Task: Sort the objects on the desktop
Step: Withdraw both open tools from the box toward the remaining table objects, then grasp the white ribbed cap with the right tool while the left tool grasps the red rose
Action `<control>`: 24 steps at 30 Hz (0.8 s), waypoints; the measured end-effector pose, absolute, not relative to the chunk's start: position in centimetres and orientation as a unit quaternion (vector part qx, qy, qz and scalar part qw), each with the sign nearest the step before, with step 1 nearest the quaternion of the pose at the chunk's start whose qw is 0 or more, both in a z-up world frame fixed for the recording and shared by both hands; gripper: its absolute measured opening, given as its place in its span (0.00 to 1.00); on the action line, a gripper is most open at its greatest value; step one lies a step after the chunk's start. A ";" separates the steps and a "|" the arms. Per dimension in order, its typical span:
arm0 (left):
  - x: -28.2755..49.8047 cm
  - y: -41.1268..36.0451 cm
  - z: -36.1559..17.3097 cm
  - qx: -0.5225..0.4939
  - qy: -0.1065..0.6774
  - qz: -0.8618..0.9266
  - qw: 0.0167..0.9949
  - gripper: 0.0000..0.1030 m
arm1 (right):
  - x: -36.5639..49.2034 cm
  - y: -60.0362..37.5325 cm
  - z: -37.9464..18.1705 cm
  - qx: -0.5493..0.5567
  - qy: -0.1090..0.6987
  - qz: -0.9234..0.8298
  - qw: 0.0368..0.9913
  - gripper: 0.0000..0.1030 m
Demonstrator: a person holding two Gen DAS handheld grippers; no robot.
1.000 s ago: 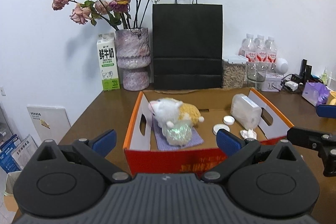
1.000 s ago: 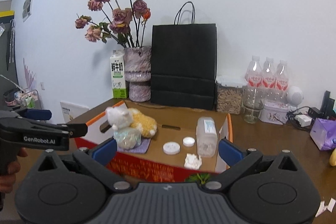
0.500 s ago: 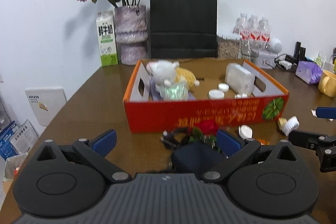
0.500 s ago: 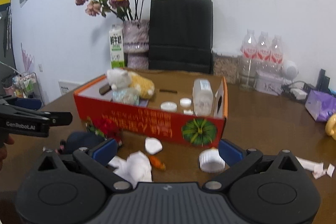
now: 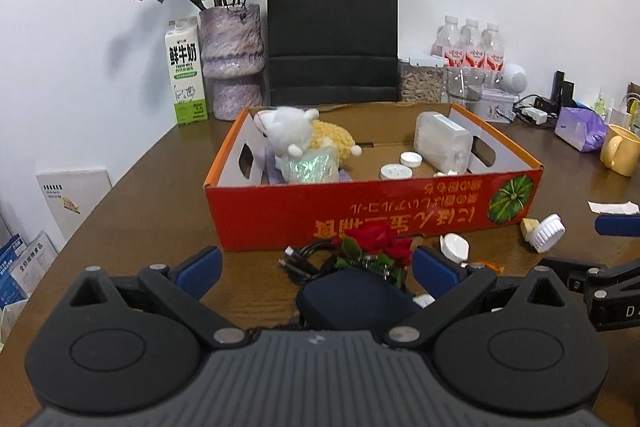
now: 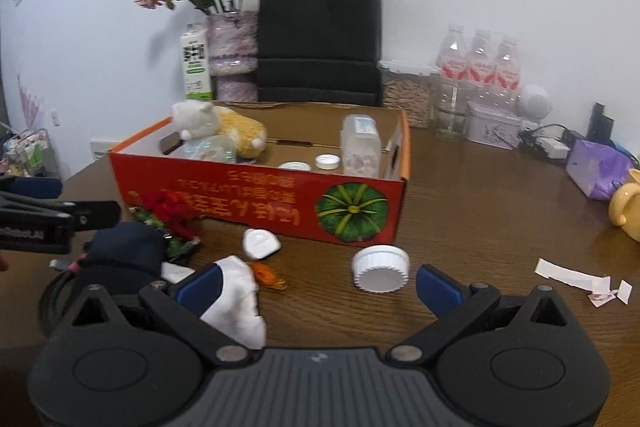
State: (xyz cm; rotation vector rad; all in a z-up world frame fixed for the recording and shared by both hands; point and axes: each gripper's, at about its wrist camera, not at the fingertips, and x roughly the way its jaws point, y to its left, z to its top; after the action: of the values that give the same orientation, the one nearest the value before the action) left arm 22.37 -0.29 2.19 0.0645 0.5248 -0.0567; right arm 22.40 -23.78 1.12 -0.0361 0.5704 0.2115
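Office: cluttered desk (image 5: 160,187), chargers (image 5: 534,113), booklets (image 5: 24,263).

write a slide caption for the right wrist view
Open right gripper above a white cap and tissue beside the red box.

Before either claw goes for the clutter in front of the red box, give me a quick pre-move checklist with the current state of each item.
1. Left claw open and holding nothing: ok.
2. Right claw open and holding nothing: ok.
3. White cap lying free on the table, between the right claw's fingers: ok.
4. Red box has bare floor left for more items: ok.
5. Dark pouch free of the black cable and red flower: cannot tell, they crowd together.
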 end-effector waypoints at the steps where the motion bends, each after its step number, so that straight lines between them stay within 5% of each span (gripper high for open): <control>1: 22.6 -0.4 2.1 0.032 0.256 -0.026 0.966 1.00 | 22.7 -24.0 1.0 -0.016 0.282 0.098 0.954 1.00; 15: 26.2 -3.4 0.2 0.056 0.266 -0.034 0.962 0.90 | 26.6 -25.4 -0.9 -0.011 0.296 0.059 0.953 0.90; 21: 27.3 -3.8 -0.2 0.059 0.287 -0.040 0.955 0.81 | 27.4 -25.5 -1.3 -0.008 0.302 0.060 0.951 0.77; 24: 27.8 -3.9 -0.5 0.055 0.300 -0.046 0.951 0.71 | 27.5 -25.4 -1.6 -0.009 0.307 0.065 0.950 0.54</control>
State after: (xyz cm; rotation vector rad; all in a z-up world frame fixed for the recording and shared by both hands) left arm 27.84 -3.92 -0.49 0.1119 0.6091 -0.0937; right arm 27.52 -25.41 -1.55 -0.0179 0.6238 0.1325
